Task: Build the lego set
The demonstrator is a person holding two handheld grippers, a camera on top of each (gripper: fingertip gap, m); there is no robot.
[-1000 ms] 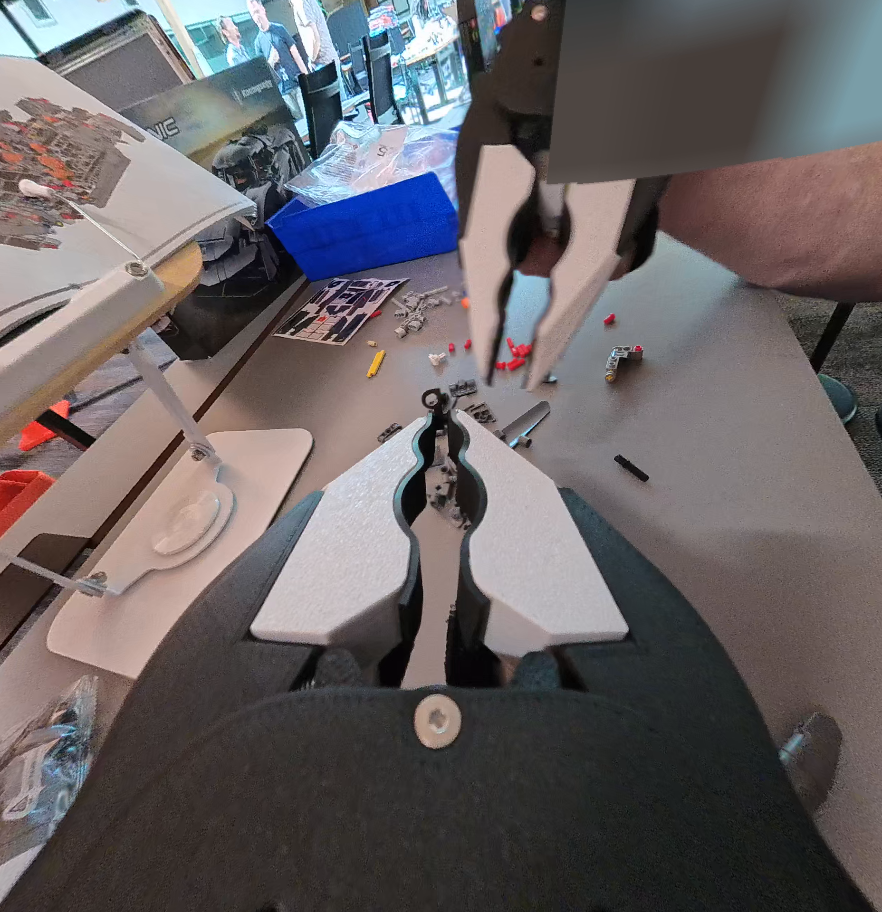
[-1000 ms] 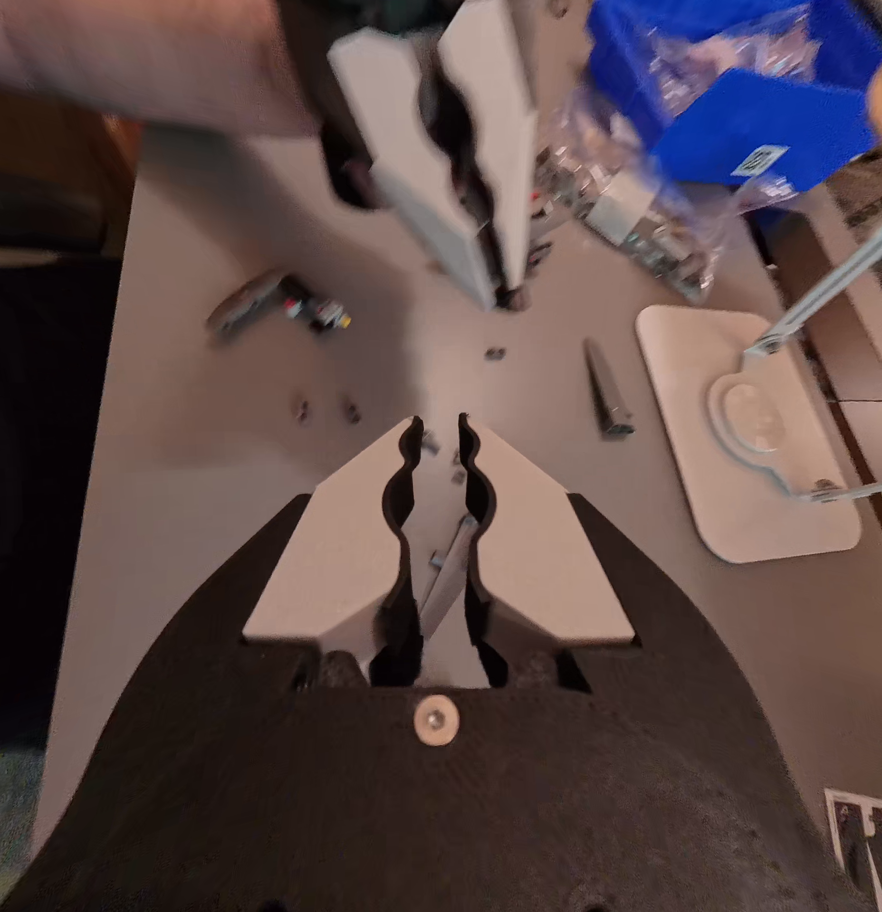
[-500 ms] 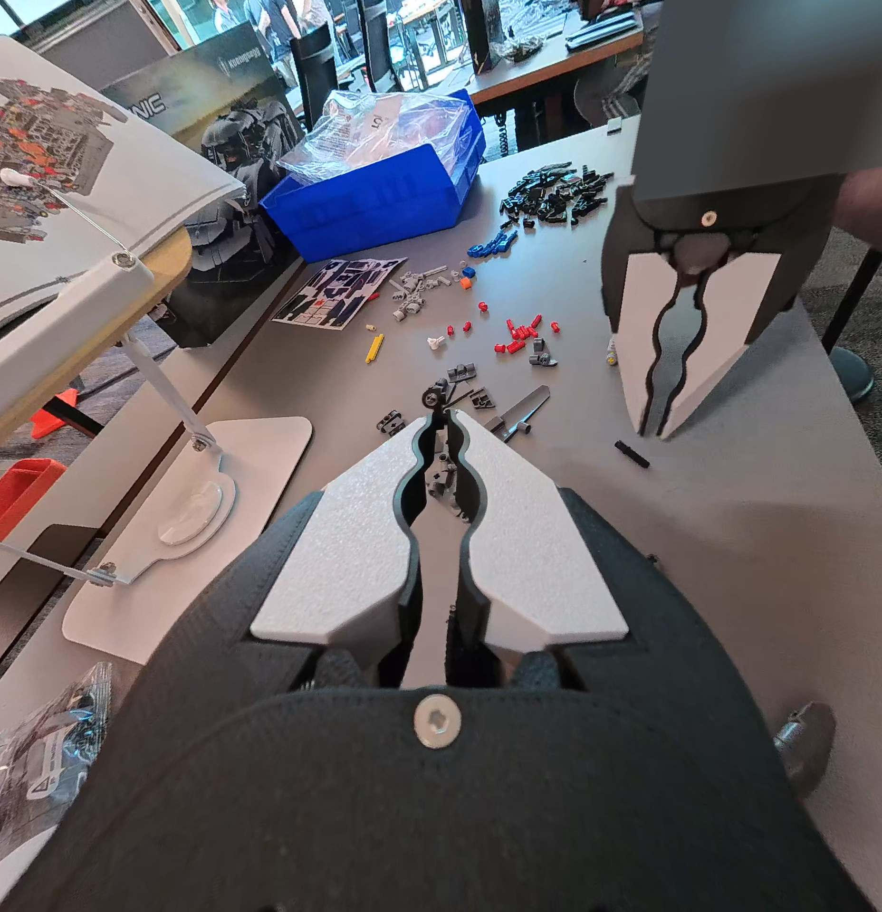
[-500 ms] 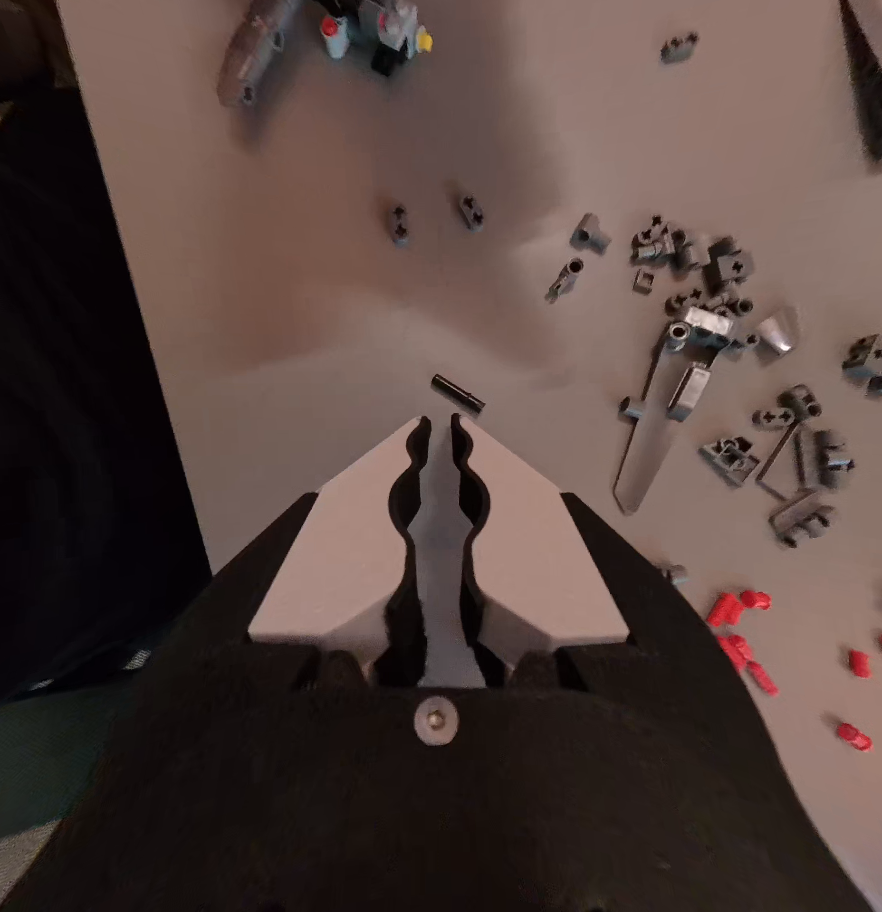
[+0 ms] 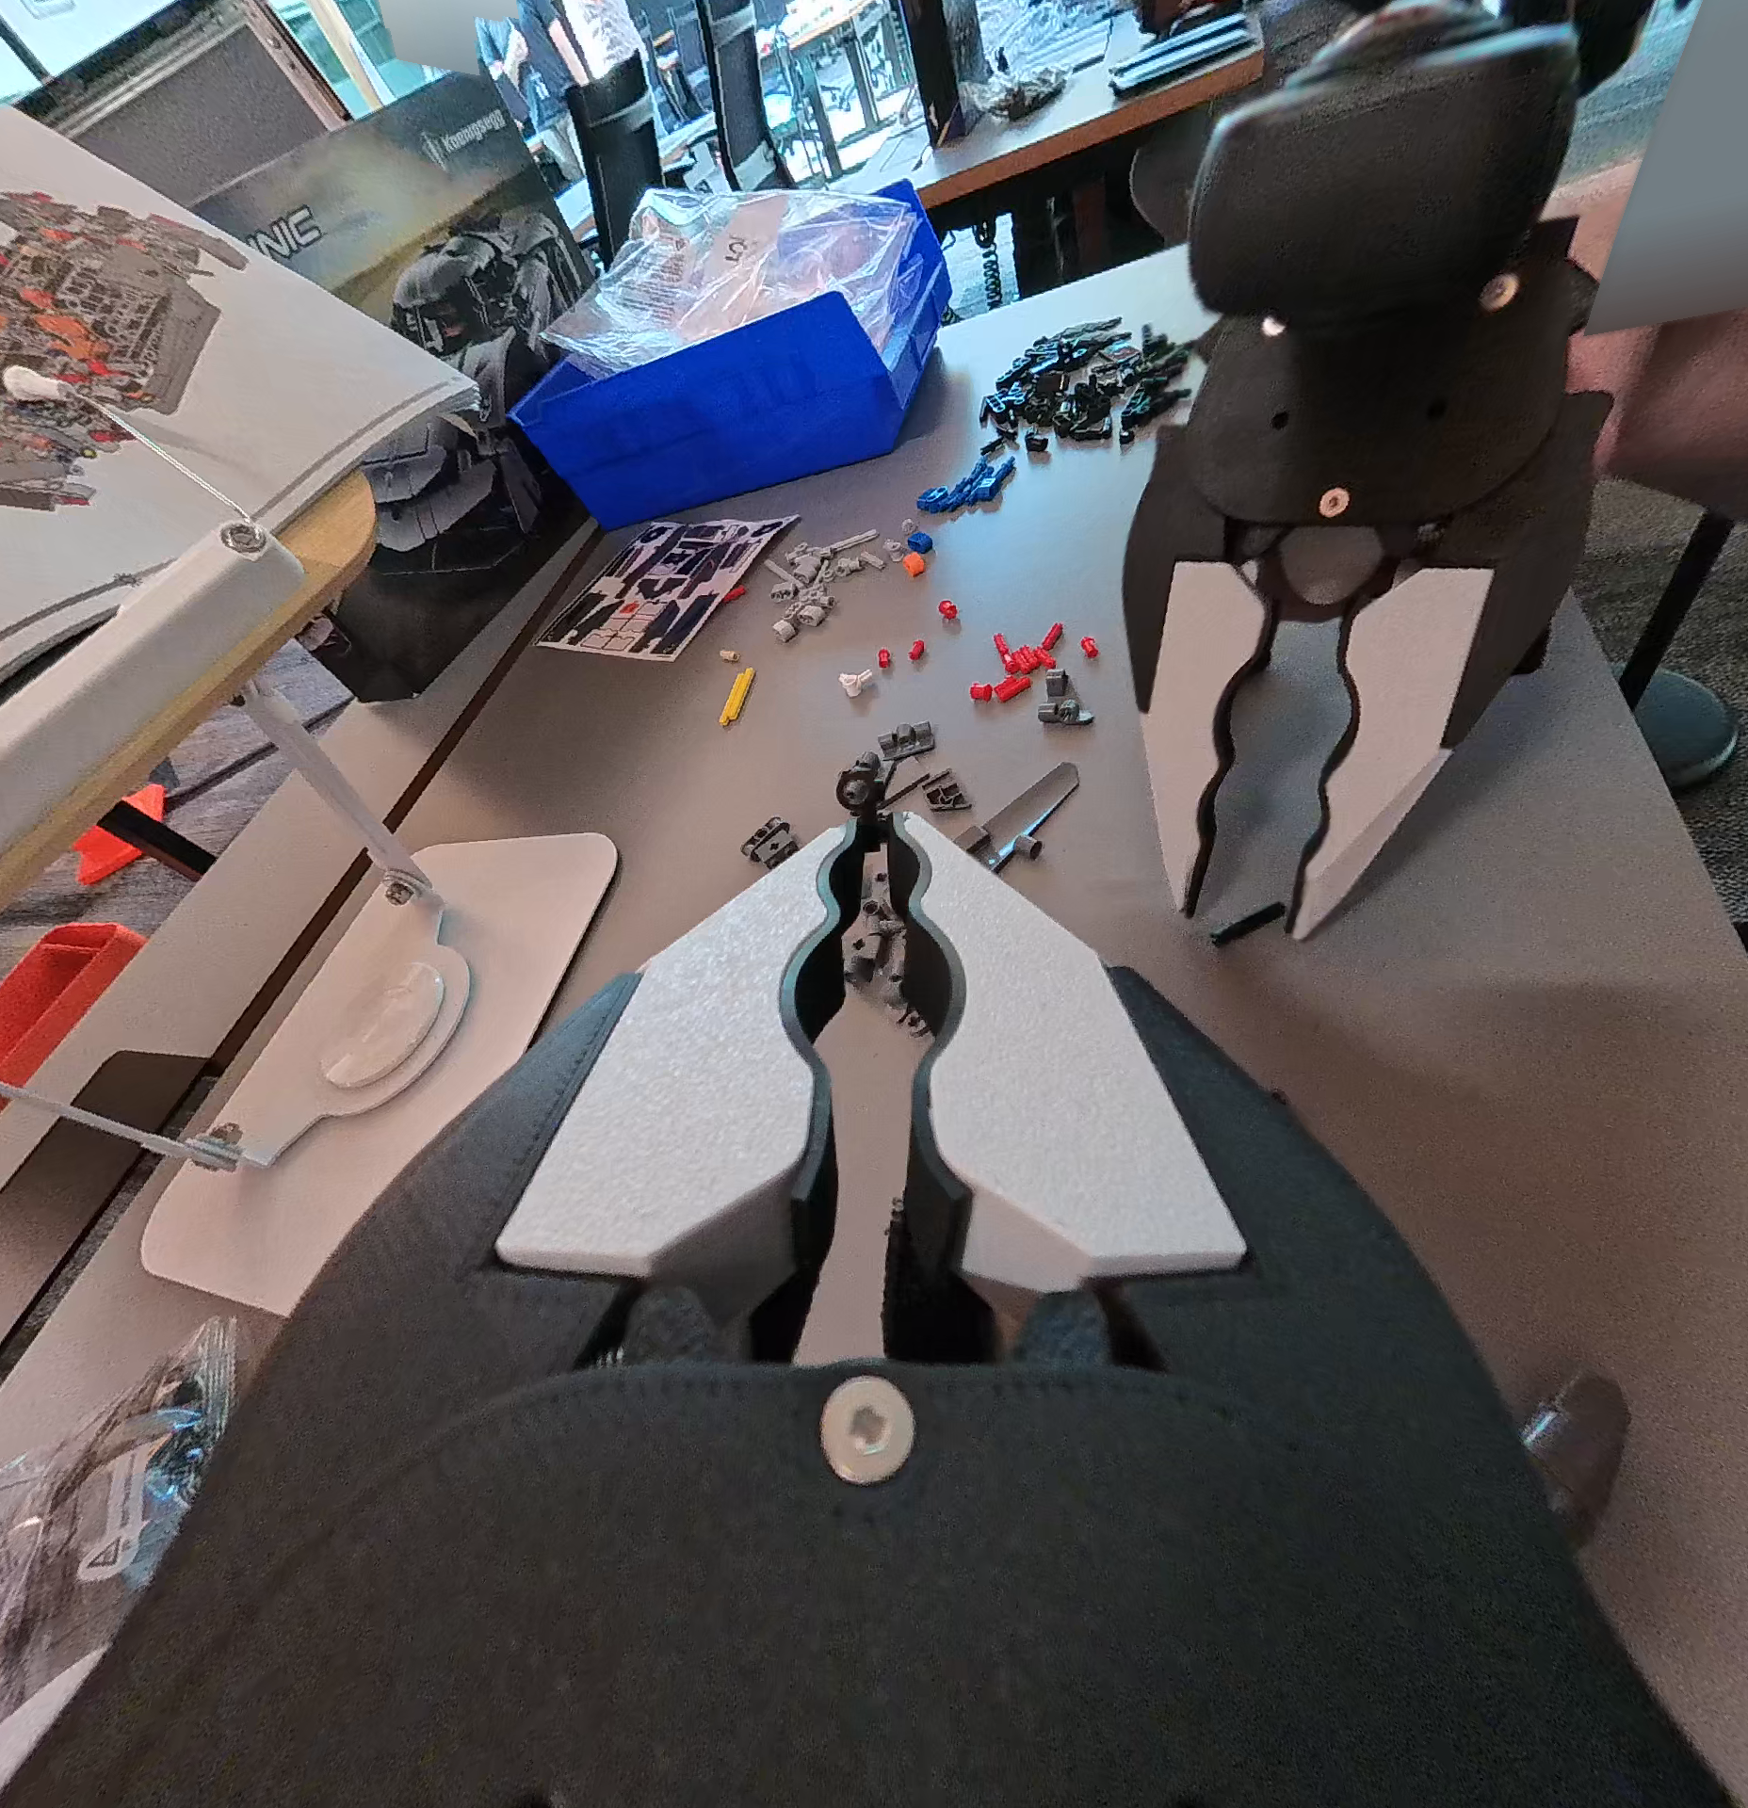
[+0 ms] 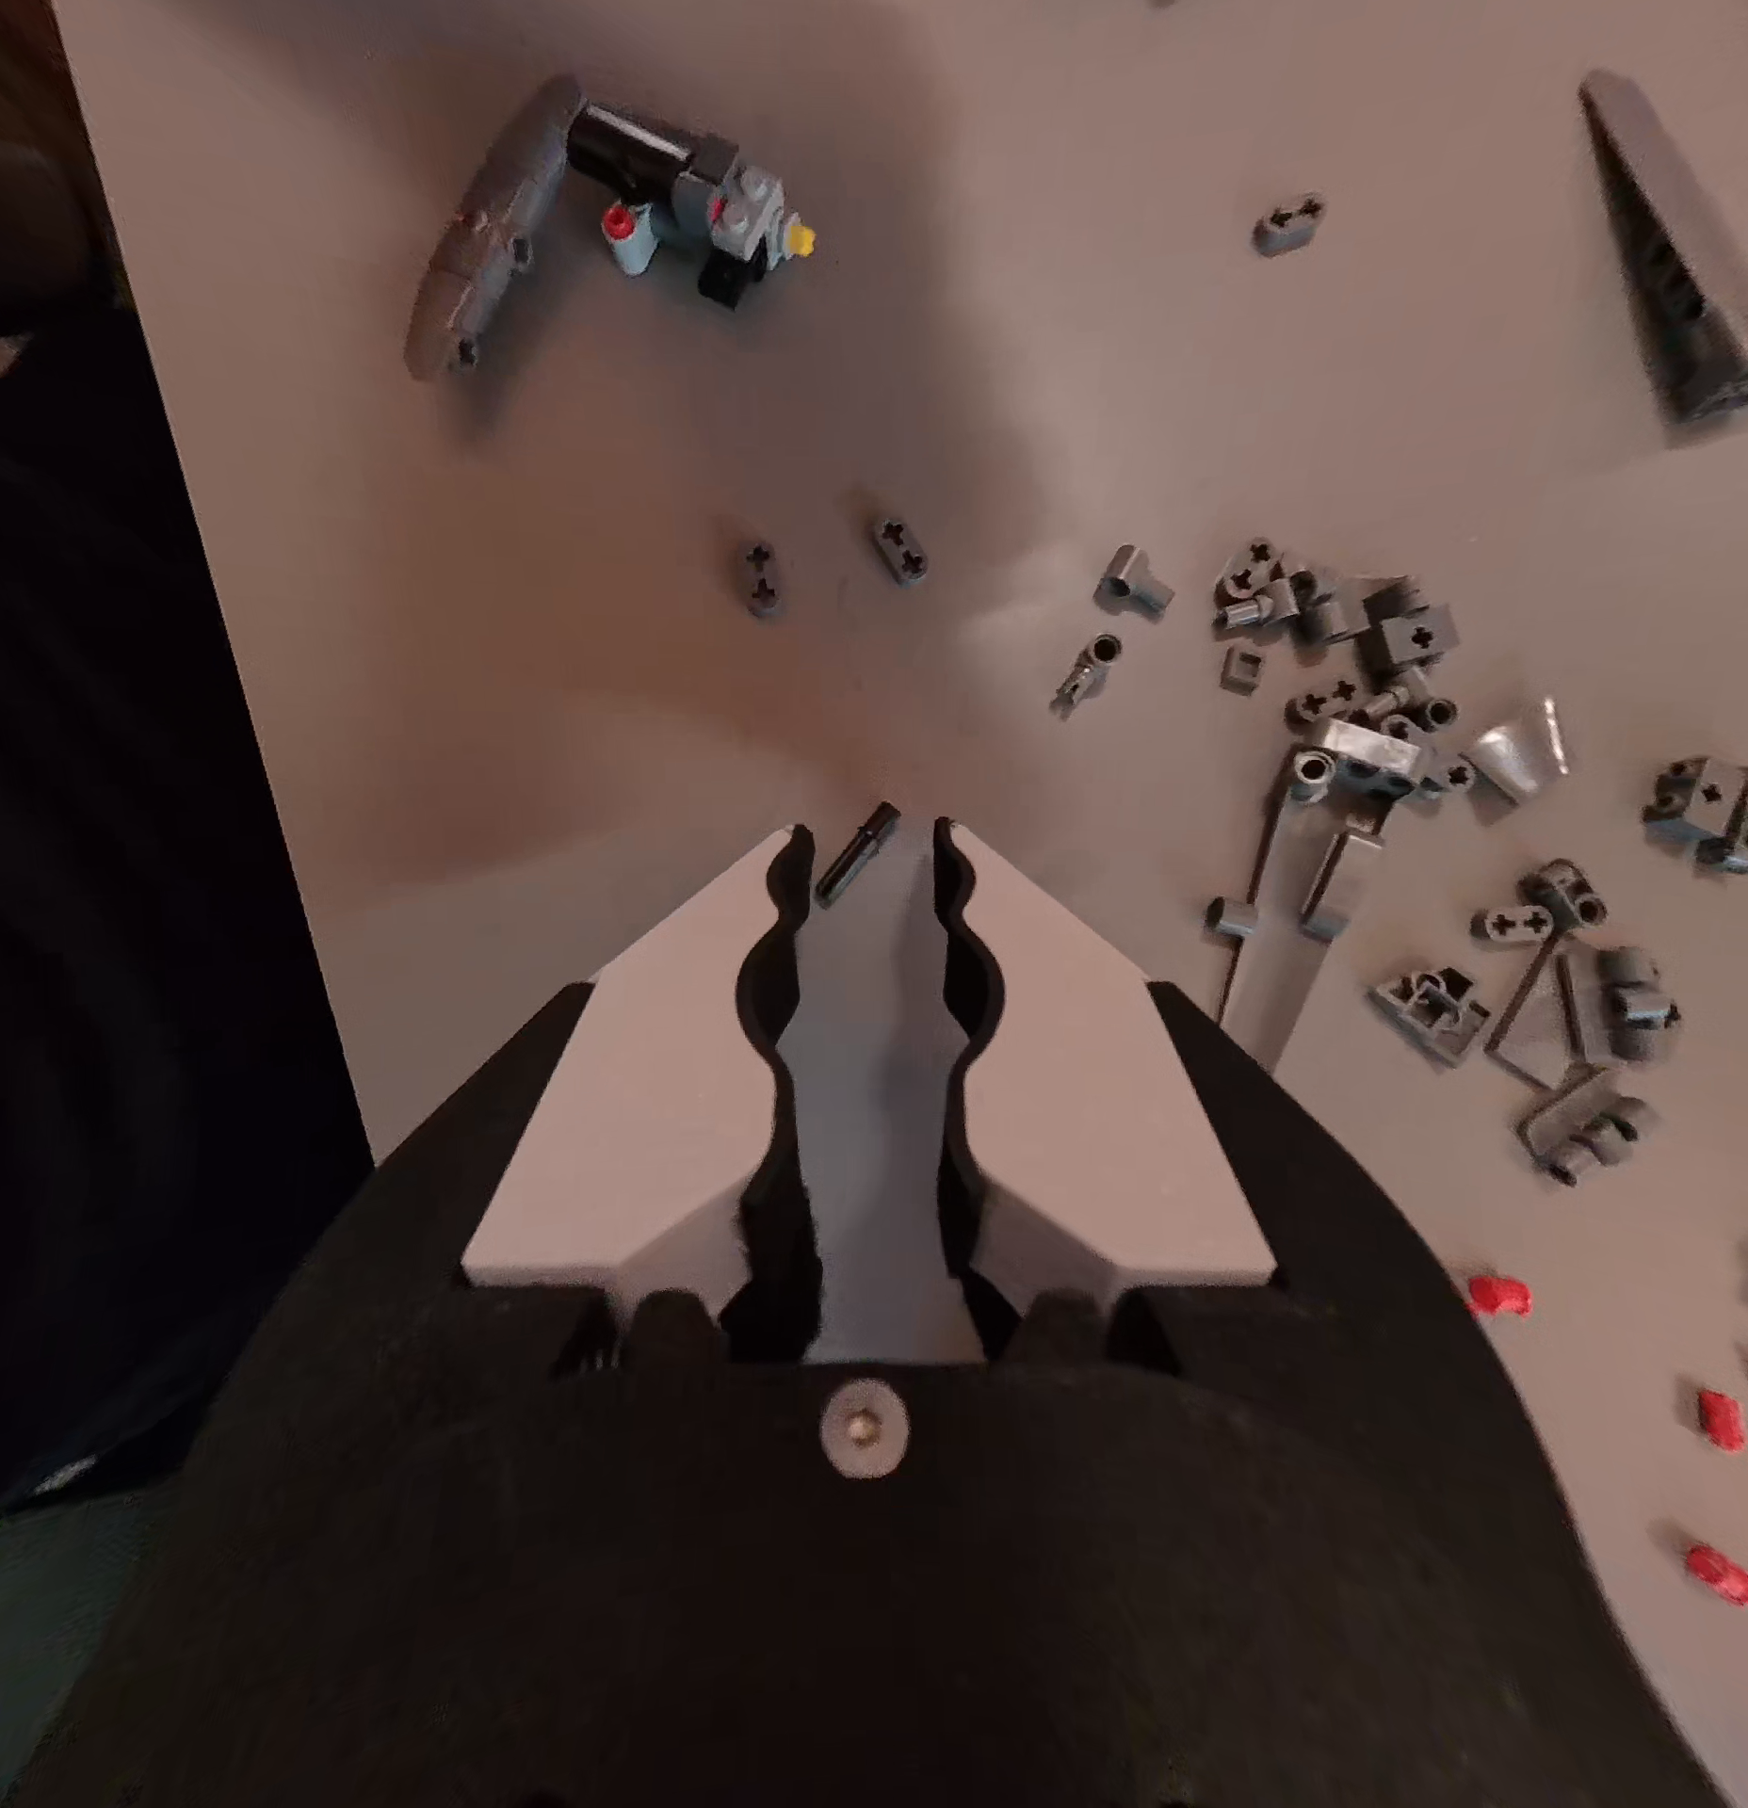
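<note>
The left tongs (image 5: 872, 839) are clamped on a small dark grey brick assembly (image 5: 862, 783) above the desk (image 5: 1340, 1125). Farther right, the right tongs (image 6: 868, 832) stand apart around a black pin (image 6: 855, 853), touching neither pad.

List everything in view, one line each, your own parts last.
Table: one, grey, under everything.
Black pin: one, lying between the open right tongs' tips, untouched.
Dark grey piece: one, gripped at the left tongs' tips.
Grey pieces: many, loose, mid-table.
Red pins: about a dozen, scattered.
Yellow axle: one.
Black pieces: a pile, far side.
Blue bin: one, holding clear bags.
Sticker sheet: one.
Book stand: one, white, left.
Small grey assembly: one.
Left tongs: closed.
Right tongs: open.
</note>
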